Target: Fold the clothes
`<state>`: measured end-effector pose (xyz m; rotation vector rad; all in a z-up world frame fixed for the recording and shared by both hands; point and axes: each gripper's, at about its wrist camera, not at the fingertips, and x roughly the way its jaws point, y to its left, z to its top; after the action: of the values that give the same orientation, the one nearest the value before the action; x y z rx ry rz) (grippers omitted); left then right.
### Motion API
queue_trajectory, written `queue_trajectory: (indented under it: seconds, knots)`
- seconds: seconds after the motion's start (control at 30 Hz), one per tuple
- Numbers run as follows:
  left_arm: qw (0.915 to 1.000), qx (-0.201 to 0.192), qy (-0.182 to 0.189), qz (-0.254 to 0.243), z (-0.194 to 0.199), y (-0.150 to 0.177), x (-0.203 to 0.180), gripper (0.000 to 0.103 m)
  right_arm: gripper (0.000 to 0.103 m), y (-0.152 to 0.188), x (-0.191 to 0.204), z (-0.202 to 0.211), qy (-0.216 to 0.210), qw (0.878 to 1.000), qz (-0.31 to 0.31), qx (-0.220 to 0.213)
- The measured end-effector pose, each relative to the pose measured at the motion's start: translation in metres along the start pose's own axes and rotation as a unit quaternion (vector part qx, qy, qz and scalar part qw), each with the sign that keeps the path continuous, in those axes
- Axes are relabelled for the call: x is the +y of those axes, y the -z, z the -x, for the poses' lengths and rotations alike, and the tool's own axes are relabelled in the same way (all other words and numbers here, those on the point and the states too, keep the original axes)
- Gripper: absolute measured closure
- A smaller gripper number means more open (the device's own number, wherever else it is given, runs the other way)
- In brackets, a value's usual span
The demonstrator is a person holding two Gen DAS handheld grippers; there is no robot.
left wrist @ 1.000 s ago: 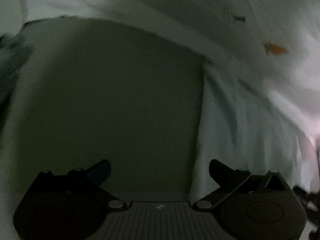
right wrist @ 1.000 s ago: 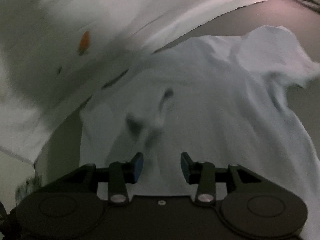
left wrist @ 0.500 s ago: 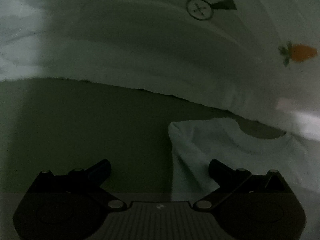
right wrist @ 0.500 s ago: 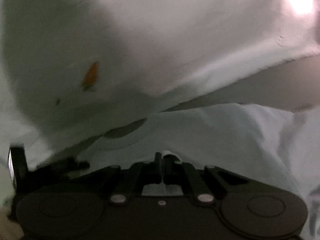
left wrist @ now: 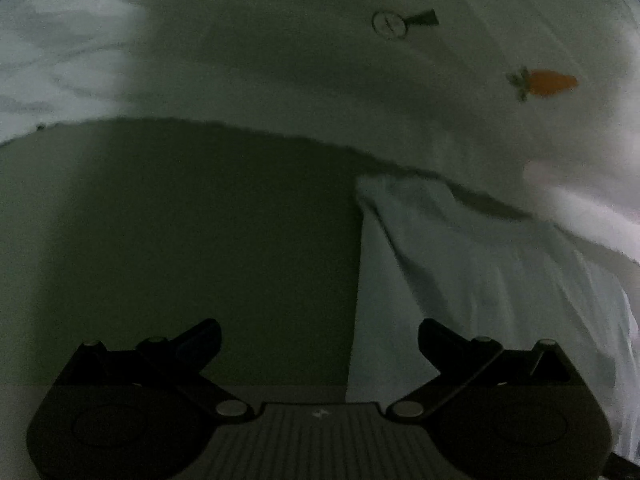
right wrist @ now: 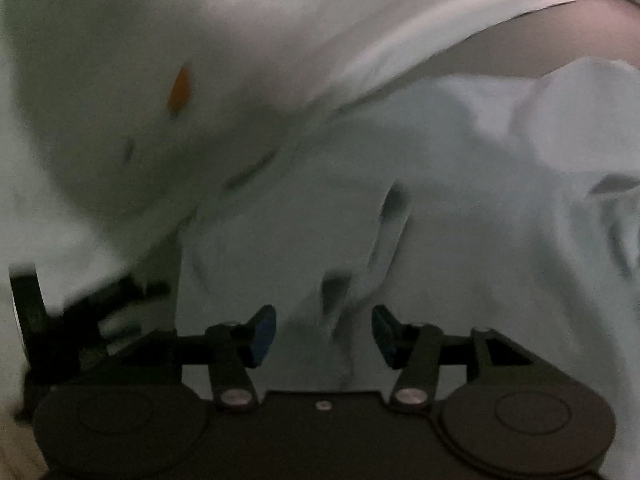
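A pale T-shirt (left wrist: pixel 460 272) lies on a dark table (left wrist: pixel 180 220), its left edge running down the middle of the left wrist view. My left gripper (left wrist: pixel 320 330) is open above that edge, one finger over bare table and the other over cloth. In the right wrist view the T-shirt (right wrist: pixel 460 200) fills the frame, creased and rumpled. My right gripper (right wrist: pixel 323 320) hovers just over it with its jaws opening. A raised wrinkle stands between the blue pads (right wrist: pixel 262 334), which do not press on it.
A person's white garment with a small orange carrot print (left wrist: pixel 548 82) hangs close over the far side of the table and fills the top of both views (right wrist: pixel 180 88). A dark blurred piece of hardware (right wrist: pixel 80 312) shows at the left edge of the right wrist view.
Half a second ago the right gripper was shut on a pinch of the shirt; now its jaws stand apart. The left gripper stayed open and shifted along the shirt's edge.
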<state>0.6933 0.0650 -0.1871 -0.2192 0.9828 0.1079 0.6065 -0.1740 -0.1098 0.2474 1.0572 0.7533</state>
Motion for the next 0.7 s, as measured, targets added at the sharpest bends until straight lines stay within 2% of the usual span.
queue_trajectory:
  seconds: [0.07,0.1,0.13,0.27,0.37,0.43,0.5,0.57,0.6,0.63,0.7]
  knots:
    - [0.9999,0.009,-0.002,0.003,0.007,0.011,0.001,0.000,0.050,0.010,0.008,-0.007,0.005,0.999,0.032,-0.002]
    - [0.9998,0.017,-0.002,0.006,0.010,0.018,0.002,0.000,0.076,0.013,0.010,-0.011,0.003,0.999,0.041,0.010]
    - [0.9997,0.024,-0.004,0.006,0.013,0.025,0.002,0.000,0.093,0.014,0.012,-0.014,0.008,0.999,0.041,0.025]
    - [0.9992,0.038,-0.011,-0.001,0.033,0.043,-0.001,0.000,0.096,0.013,0.011,0.006,0.031,0.999,0.014,0.004]
    - [0.9989,0.039,-0.018,-0.019,0.044,0.051,-0.007,0.000,0.092,0.017,-0.002,0.001,0.059,0.998,0.021,0.028]
    - [0.9983,0.040,-0.027,-0.031,0.050,0.054,-0.012,0.000,0.065,0.014,-0.010,0.013,0.062,0.998,0.011,0.007]
    - [0.9981,0.039,-0.027,-0.040,0.055,0.054,-0.018,0.000,0.048,0.011,-0.018,0.030,0.066,0.998,-0.003,-0.019]
    - [0.9973,0.044,-0.026,-0.052,0.058,0.053,-0.027,0.000,0.046,0.010,-0.027,0.047,0.058,0.997,-0.012,-0.048]
    - [0.9969,0.046,-0.025,-0.058,0.056,0.053,-0.031,0.000,0.039,0.010,-0.033,0.053,0.063,0.996,-0.021,-0.060]
    - [0.9965,0.050,-0.023,-0.062,0.053,0.053,-0.036,0.000,0.026,0.011,-0.043,0.060,0.070,0.994,-0.034,-0.075]
    - [0.9955,0.059,-0.021,-0.072,0.047,0.054,-0.047,0.000,0.020,0.013,-0.066,0.076,0.085,0.987,-0.062,-0.118]
